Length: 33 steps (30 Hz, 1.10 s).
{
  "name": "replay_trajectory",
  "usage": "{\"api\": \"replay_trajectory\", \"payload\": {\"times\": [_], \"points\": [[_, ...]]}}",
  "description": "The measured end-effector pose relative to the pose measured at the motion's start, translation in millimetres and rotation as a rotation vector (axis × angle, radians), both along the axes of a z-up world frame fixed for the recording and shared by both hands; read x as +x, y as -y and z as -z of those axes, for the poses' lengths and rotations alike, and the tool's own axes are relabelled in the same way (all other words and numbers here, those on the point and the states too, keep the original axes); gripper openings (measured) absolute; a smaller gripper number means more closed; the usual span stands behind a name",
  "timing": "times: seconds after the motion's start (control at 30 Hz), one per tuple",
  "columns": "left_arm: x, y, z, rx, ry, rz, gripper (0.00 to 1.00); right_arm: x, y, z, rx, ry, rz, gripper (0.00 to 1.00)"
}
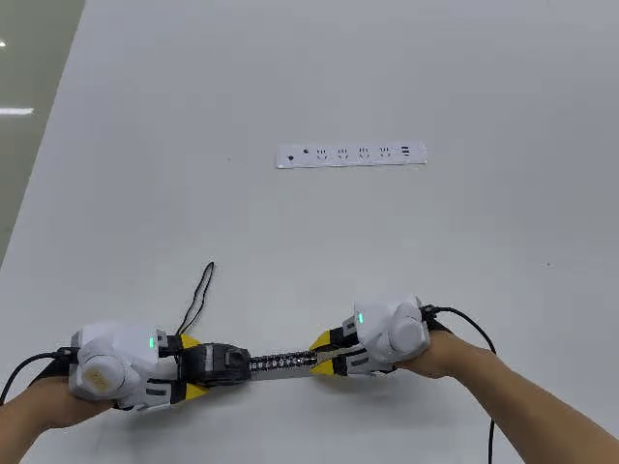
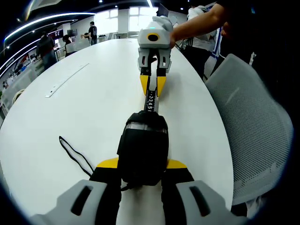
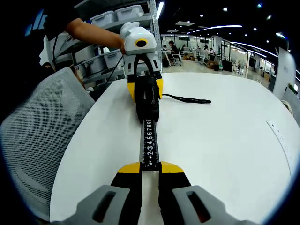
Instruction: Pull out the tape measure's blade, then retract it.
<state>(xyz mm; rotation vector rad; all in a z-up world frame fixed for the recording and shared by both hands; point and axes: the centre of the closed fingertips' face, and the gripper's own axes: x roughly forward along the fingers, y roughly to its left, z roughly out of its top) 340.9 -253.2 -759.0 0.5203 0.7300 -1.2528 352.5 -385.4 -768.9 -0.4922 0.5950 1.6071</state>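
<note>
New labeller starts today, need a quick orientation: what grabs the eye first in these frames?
First, the black tape measure case, clamped in the left gripper at the near edge of the white table. Its blade runs straight across to the right gripper, which pinches its end. Farther back a white power strip lies flat, and a black cord loops away from the case.

Digits 2–9 on blade (image 3: 149, 143)
</note>
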Motion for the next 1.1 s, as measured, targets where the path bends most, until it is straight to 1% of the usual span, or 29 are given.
{"api": "replay_trajectory", "payload": {"times": [0.4,0.47,1.1], "points": [[-0.5,0.7,0.3,0.002,-0.001,0.002,0.29,0.4,9.8,1.2,-0.005,-0.008,0.000,0.10],[-0.5,0.6,0.5,0.001,-0.002,0.001,0.29,0.9,11.3,0.8,-0.004,-0.016,0.005,0.10],[-0.4,1.4,-1.0,0.004,-0.003,0.001,0.29,2.4,27.2,2.0,-0.016,-0.020,0.006,0.10]]}}
